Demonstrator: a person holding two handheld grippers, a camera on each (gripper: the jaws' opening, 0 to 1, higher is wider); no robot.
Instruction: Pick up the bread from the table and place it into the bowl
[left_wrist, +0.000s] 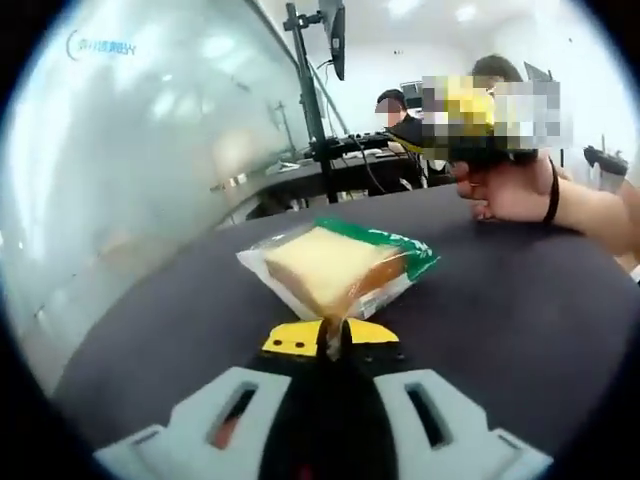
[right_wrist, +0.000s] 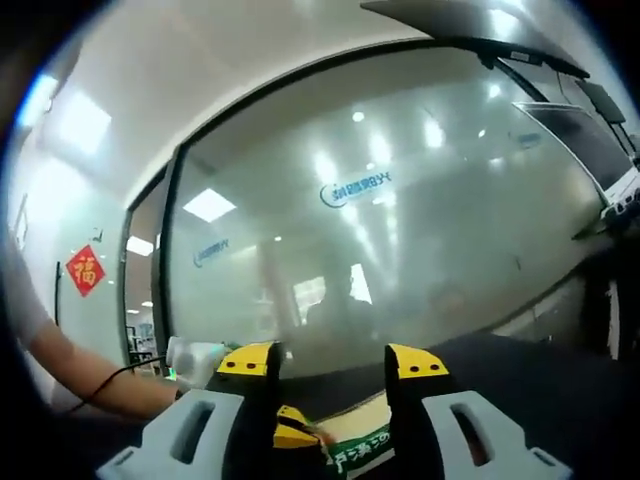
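- Bread (left_wrist: 322, 268), 1 pale slice sealed in a clear wrapper with a green printed edge, lies on the dark table (left_wrist: 500, 320).
- Left gripper (left_wrist: 334, 340) has its 2 yellow-tipped jaws pressed together on the near corner of the wrapper, pinching the plastic.
- In the right gripper view, the right gripper (right_wrist: 333, 365) holds its 2 jaws well apart, with nothing between them.
- Between and below those jaws, the left gripper's yellow tip (right_wrist: 292, 428) and a strip of the wrapper with green print show; the print is too small to read.
- A frosted glass wall (right_wrist: 400, 230) carries a blue logo with writing, not legible here; the same logo appears at the upper left of the left gripper view.
- A red diamond sign (right_wrist: 86, 269) with 1 gold character hangs on the wall at left.
- A person's hand (left_wrist: 510, 190) with a dark wristband rests on the far edge of the table.
- A monitor on a black stand (left_wrist: 318, 90) rises behind the table.
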